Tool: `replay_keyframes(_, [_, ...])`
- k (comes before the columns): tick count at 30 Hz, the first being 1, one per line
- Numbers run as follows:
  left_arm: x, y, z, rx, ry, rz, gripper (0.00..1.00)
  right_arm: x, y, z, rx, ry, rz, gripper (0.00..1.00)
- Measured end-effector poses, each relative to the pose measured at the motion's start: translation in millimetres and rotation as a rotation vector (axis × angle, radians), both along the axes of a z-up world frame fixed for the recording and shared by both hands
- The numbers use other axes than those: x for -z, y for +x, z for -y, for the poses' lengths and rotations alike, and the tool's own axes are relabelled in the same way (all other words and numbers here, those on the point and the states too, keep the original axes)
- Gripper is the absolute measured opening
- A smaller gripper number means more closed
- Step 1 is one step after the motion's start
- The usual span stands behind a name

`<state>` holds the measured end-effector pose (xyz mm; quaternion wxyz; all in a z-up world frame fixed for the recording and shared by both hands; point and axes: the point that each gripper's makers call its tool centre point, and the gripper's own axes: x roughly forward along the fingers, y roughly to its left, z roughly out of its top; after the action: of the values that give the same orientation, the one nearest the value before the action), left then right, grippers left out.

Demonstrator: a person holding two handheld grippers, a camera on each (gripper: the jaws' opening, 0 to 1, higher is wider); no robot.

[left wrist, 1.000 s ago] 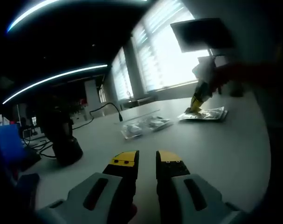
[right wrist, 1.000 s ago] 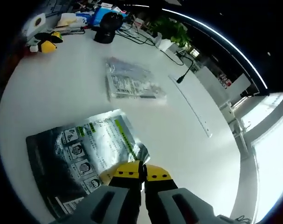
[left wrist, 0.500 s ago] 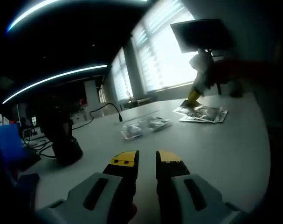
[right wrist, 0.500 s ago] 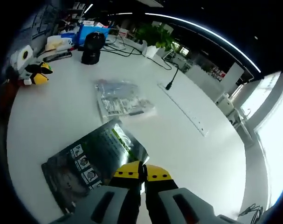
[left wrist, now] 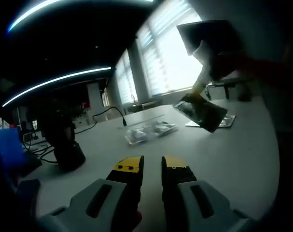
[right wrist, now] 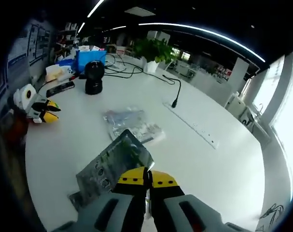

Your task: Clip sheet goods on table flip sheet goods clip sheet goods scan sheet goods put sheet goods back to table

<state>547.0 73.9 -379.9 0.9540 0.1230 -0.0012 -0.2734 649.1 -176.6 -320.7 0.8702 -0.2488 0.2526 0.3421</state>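
Sheet pack clipped at one corner, lifted off the surface (right wrist: 223,159).

My right gripper (right wrist: 146,177) is clamped on the foil sheet pack (right wrist: 112,162), which hangs light and floppy, likely slippery; I'd grip deeper along its edge. My left gripper (left wrist: 152,165) sits slightly parted, empty.

Each hand-held gripper (left wrist: 152,166) has grey moulded jaws with yellow tips (small dark screws) and black inner faces.
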Motion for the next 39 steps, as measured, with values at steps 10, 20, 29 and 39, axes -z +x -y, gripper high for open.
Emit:
replay_keyframes(10, [-0.8,-0.4,0,0.003,-0.008,-0.001,0.07,-29.2,-20,-35,-0.071,0.039,0.002,0.00])
replay_keyframes(20, [-1.1,-0.8,0,0.002,-0.008,0.001,0.07,-54.2,-41,-69,-0.153,0.119,-0.008,0.00])
replay_keyframes(29, [-0.7,0.5,0,0.000,-0.008,-0.005,0.07,-68.8,-42,-85,-0.170,0.179,0.002,0.00])
replay_keyframes(39, [-0.3,0.2,2,0.010,-0.006,-0.009,0.07,-85.8,-36,-104,-0.140,0.320,-0.006,0.00])
